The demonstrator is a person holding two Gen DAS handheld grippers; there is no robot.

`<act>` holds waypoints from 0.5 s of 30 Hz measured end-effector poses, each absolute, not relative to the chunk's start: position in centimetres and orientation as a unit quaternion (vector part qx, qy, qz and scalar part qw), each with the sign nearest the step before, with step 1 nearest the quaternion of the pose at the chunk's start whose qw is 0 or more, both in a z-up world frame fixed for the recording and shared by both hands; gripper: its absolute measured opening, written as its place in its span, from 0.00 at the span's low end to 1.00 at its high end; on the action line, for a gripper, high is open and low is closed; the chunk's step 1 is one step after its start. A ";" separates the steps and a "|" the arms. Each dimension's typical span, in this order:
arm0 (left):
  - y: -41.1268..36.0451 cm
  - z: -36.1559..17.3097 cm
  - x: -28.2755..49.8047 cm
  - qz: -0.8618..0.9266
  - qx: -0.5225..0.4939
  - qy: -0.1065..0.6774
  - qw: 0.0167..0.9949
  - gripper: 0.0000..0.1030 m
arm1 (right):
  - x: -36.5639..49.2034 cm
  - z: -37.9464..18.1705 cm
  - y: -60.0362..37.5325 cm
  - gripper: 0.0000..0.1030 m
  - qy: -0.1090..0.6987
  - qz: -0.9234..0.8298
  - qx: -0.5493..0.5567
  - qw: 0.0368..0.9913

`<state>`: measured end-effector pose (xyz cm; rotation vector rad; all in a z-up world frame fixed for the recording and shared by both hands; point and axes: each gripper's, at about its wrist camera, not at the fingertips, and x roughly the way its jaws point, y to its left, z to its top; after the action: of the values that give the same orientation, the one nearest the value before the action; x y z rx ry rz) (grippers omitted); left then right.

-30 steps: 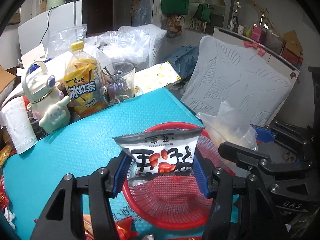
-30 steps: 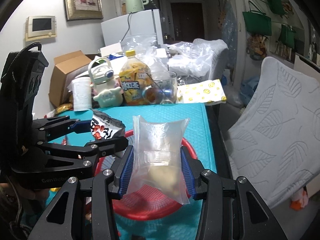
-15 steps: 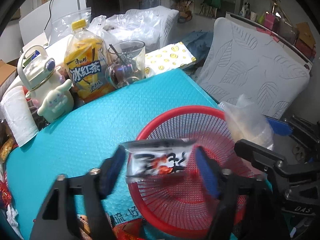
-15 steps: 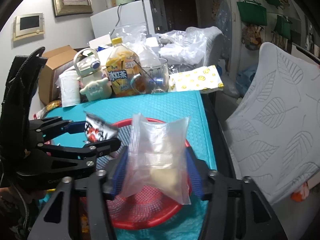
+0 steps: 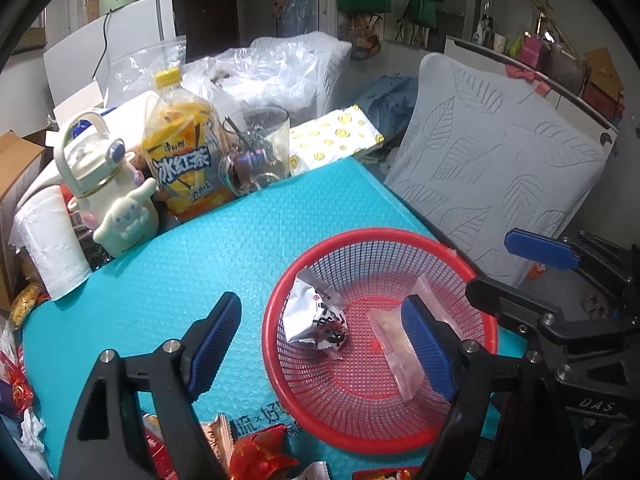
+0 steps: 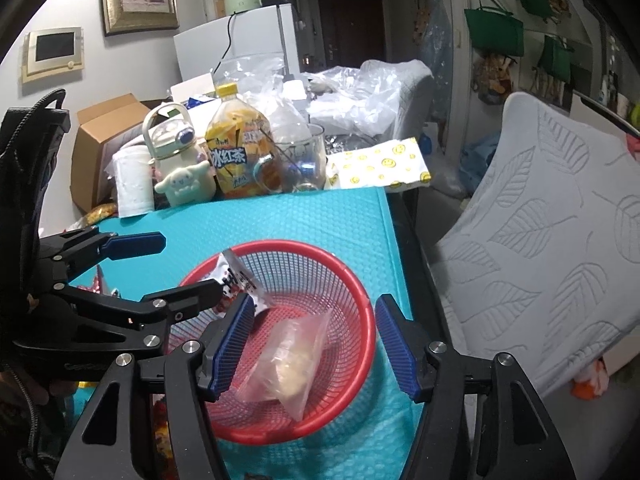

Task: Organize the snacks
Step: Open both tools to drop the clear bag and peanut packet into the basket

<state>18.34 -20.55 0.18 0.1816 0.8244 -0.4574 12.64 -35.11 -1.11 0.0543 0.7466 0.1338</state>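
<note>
Two snack packets lie in the red mesh basket (image 5: 380,432) now: the silver packet with red and black print (image 5: 316,320) leans against the basket's left wall, and the clear plastic bag with something pale inside (image 6: 288,360) lies on the bottom toward the right. Both of your claws are empty. Your left gripper (image 5: 320,344) stands wide, its left pad over the teal mat (image 5: 240,248) and its right pad over the basket, with the silver packet below and between them but untouched. Your right gripper (image 6: 316,344) is opening at this moment; the clear bag lies beneath and between its blue pads, and neither pad presses on it.

By the look of it, you are at the end of a drop: both snacks are in, both claws let go. More wrapped snacks (image 5: 256,452) sit at the bottom edge of the left wrist view, just outside the basket's near rim, red and orange wrappers among them, and a few more show at the far left edge of that frame. Those seem to be what is left to gather.

For the next move, lift each claw clear of the basket rim, then bring the left one toward the wrappers at the bottom of the frame. Keep the jaws wide on approach, since crinkly flat packets likely slide away from a narrow pinch. Mind that the two claws sit close together over the basket.
</note>
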 end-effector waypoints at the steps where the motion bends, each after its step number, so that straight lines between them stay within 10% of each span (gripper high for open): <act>1: -20.4 0.5 18.1 -0.221 0.087 0.393 0.888 0.79 | 12.6 -0.9 -35.0 0.61 0.362 0.066 0.026 0.929; 15: -16.9 5.8 13.7 -0.204 0.078 0.336 0.916 0.80 | 9.2 4.0 -32.3 0.61 0.310 0.076 0.003 0.948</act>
<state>13.74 -16.88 5.76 0.1603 0.6914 -0.4199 9.18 -32.30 3.99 0.0055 0.6307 0.1544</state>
